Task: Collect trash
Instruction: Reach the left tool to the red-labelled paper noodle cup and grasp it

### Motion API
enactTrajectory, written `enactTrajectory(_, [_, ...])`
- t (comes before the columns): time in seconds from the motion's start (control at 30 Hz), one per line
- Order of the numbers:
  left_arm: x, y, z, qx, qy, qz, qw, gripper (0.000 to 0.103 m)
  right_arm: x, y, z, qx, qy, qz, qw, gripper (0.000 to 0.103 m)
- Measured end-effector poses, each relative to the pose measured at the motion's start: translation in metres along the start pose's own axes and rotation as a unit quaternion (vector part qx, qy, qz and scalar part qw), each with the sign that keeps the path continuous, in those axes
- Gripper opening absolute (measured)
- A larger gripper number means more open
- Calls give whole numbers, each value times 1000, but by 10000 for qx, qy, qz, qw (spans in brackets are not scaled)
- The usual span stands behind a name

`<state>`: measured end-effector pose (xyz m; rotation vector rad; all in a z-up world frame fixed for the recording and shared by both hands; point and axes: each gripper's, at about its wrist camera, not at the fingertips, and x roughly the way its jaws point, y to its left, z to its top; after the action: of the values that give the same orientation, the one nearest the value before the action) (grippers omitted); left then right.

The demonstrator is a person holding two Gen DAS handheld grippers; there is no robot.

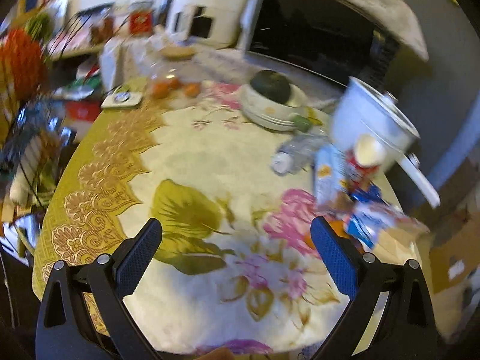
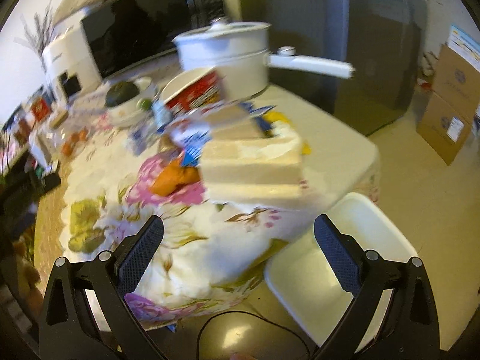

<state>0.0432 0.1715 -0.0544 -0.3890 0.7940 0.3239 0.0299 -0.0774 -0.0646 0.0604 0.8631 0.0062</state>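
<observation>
Left gripper point(image 1: 235, 235) and right gripper point(image 2: 238, 234) both gape wide, holding nothing (hovering above the floral tablecloth point(image 1: 210, 162)).

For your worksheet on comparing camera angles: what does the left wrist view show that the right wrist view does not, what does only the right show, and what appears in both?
Only the left wrist view shows the crushed plastic bottle lying on the tablecloth and the open left gripper.

Only the right wrist view shows the white chair, the cardboard boxes on the floor, a black cable and the open right gripper.

Both show the white pot, the microwave, the dark squash in a bowl, the red cup and the oranges.
</observation>
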Motion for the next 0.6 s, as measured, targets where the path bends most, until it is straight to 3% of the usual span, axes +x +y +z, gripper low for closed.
enactTrajectory(0.07, [9, 11, 4, -49, -21, -15, 10000, 96, 5, 11, -3, -159, 50, 4, 9999, 96])
enactTrajectory(0.13, [22, 13, 7, 77, 119, -276, 9995, 96, 6, 18, -6, -253, 87, 30, 9996, 96])
enactTrajectory(0.23, [51, 5, 10, 13, 738, -1105, 9911, 96, 5, 19, -8, -341, 100, -3, 9994, 96])
enactTrajectory(0.37, [70, -28, 13, 138, 1215, -1656, 9786, 96, 3, 3, -7, -235, 98, -119, 9996, 96])
enactTrajectory(0.47, [75, -57, 24, 102, 1294, -1945, 9723, 96, 6, -15, -3, 21, 246, -31, 9997, 96])
enactTrajectory(0.6, [76, -105, 53, 714, 977, -1851, 9752, 96, 11, -35, -3, 218, 464, 35, 9987, 96])
